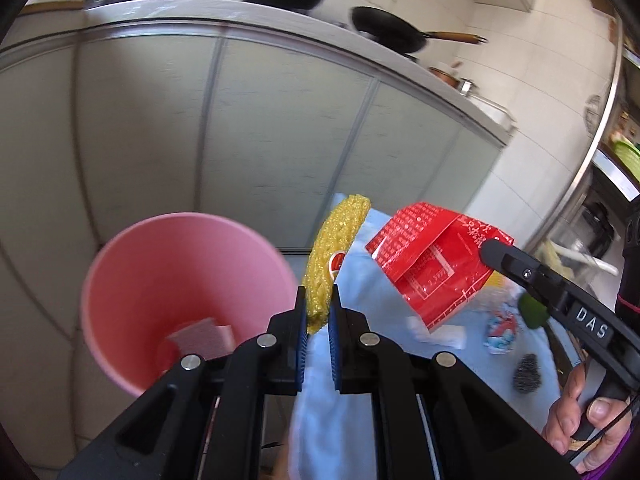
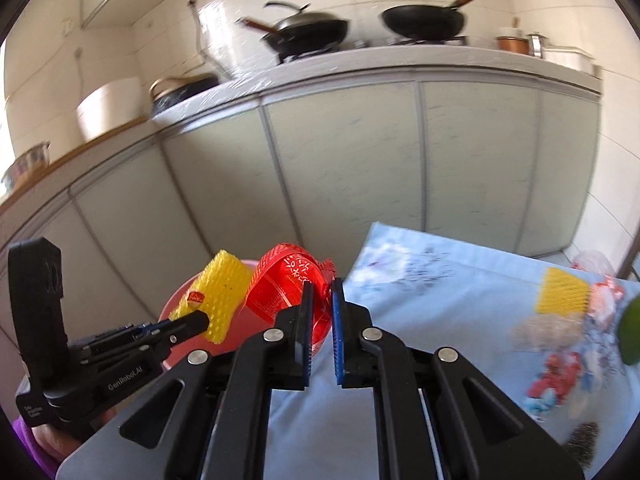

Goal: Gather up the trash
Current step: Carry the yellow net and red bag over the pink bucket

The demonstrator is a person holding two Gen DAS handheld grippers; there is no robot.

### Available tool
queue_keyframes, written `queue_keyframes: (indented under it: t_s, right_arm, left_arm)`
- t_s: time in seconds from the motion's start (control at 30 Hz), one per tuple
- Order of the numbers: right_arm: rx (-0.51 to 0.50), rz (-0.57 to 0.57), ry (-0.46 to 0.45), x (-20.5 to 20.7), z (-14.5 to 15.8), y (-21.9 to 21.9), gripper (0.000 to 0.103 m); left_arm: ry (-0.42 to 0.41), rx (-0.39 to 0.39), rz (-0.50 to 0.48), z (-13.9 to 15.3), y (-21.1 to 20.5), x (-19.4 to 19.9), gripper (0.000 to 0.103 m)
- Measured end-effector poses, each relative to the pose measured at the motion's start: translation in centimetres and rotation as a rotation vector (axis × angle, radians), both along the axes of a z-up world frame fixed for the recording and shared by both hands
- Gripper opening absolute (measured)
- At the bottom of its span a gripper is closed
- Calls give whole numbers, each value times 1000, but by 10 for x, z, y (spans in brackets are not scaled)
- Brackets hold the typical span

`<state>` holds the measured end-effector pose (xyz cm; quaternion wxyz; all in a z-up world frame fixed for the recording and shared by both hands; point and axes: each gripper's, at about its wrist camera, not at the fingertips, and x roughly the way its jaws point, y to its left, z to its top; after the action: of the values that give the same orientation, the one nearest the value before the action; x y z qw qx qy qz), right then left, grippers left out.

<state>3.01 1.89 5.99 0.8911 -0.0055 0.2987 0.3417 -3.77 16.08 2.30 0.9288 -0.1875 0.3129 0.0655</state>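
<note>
A pink bin [image 1: 180, 280] stands on the floor left of the table, with a scrap of paper at its bottom. My left gripper [image 1: 318, 312] is shut on a yellow foam fruit net [image 1: 334, 248], held upright just right of the bin's rim. My right gripper [image 2: 320, 304] is shut on a crumpled red wrapper [image 2: 288, 284], carried in the air above the table's left end. In the left wrist view the red wrapper [image 1: 432, 260] hangs from the right gripper [image 1: 490, 250]. In the right wrist view the left gripper [image 2: 202, 322] holds the yellow net [image 2: 218, 292] over the pink bin [image 2: 240, 332].
A light blue cloth covers the table [image 2: 440, 300]. On it lie another yellow net [image 2: 564, 292], coloured wrappers [image 2: 560, 372], a steel scourer [image 1: 528, 372] and a green fruit [image 2: 632, 330]. Cabinets with woks [image 2: 424, 20] on the counter stand behind. A hand [image 1: 580, 412] grips the right handle.
</note>
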Motion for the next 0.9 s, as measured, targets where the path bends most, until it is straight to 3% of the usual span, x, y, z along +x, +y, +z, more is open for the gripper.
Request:
queue_keyframes:
  t_s: [0.3,0.43,0.9]
  right_arm:
    - [-76,114,2,-13,-18,71,9]
    - [-91,126,51,-11,-32,94,9]
    - [-113,118,106,-3,-59,118,9]
  left_arm:
    - [66,6,134,-16,51,-23,9]
    - [113,5,175,-28,62,-24,9]
    - [229,31,232,-58,67,-4,9]
